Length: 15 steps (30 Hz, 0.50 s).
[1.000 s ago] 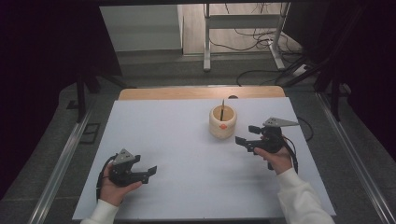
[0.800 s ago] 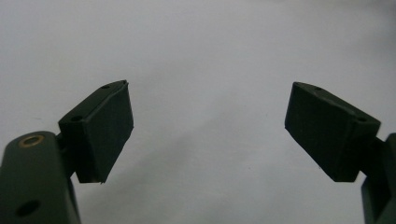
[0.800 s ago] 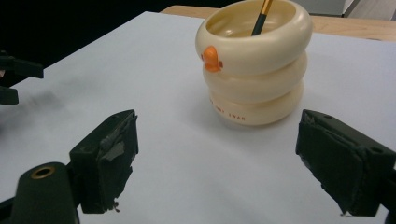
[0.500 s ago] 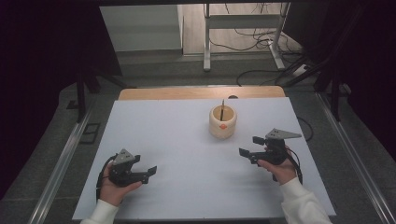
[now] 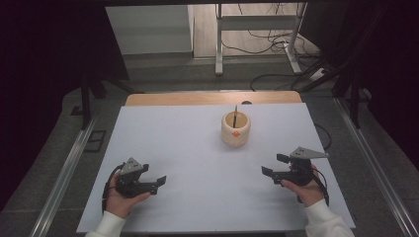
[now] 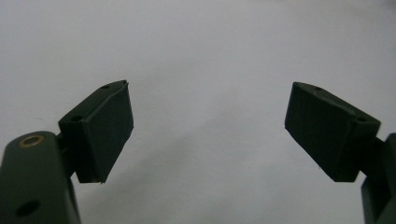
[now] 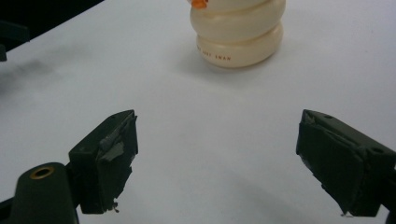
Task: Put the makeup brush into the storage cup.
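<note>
A cream ribbed pot with an orange mark on its side stands on the white table top, right of centre toward the back. A thin dark stick rises from its mouth. In the right gripper view the pot sits ahead of the jaws. My right gripper rests low at the front right, open and empty. At the front left my left gripper lies open too, with bare table between its jaws.
A wooden strip borders the table's far edge. Metal rails run along both sides. Beyond the table are a desk frame and loose cables on the floor.
My right gripper has drawn back from beside the pot toward the front right of the table. The left gripper has stayed put.
</note>
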Each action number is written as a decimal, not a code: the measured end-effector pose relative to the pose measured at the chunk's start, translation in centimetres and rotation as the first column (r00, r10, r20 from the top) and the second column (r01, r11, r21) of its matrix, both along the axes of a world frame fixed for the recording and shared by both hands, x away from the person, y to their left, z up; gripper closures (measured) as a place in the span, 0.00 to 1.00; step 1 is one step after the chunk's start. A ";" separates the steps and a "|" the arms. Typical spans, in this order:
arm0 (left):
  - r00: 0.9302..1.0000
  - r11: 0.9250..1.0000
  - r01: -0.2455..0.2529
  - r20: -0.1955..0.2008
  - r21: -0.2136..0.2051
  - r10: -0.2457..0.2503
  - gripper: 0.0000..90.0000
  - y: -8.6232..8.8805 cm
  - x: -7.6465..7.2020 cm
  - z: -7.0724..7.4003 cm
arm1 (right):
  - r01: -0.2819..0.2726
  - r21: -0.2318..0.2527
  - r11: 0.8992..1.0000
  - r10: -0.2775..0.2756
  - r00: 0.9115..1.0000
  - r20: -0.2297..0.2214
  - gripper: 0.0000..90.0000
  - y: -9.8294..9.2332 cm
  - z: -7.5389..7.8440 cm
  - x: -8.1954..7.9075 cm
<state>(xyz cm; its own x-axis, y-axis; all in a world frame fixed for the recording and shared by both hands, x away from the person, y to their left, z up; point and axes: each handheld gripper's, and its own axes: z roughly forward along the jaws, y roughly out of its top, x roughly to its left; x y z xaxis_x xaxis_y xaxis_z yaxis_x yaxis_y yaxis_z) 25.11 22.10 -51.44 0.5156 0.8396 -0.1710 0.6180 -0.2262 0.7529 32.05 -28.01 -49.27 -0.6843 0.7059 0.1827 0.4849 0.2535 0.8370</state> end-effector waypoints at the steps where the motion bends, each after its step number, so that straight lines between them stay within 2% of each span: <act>1: 1.000 1.000 -0.002 0.001 -0.002 0.002 0.18 0.0 0.0 0.0 | -0.001 -0.004 1.000 0.001 1.000 0.003 0.15 -0.1 -0.1 -0.2; 7: 1.000 1.000 0.001 0.003 0.000 -0.001 0.18 0.0 0.0 0.0 | 0.001 -0.028 1.000 -0.001 1.000 -0.002 0.15 -0.3 -0.6 -0.7; 15: 1.000 1.000 -0.003 0.004 -0.003 0.003 0.18 0.0 0.0 0.0 | 0.013 -0.047 0.999 -0.012 1.000 0.016 0.14 -0.4 -0.8 -0.9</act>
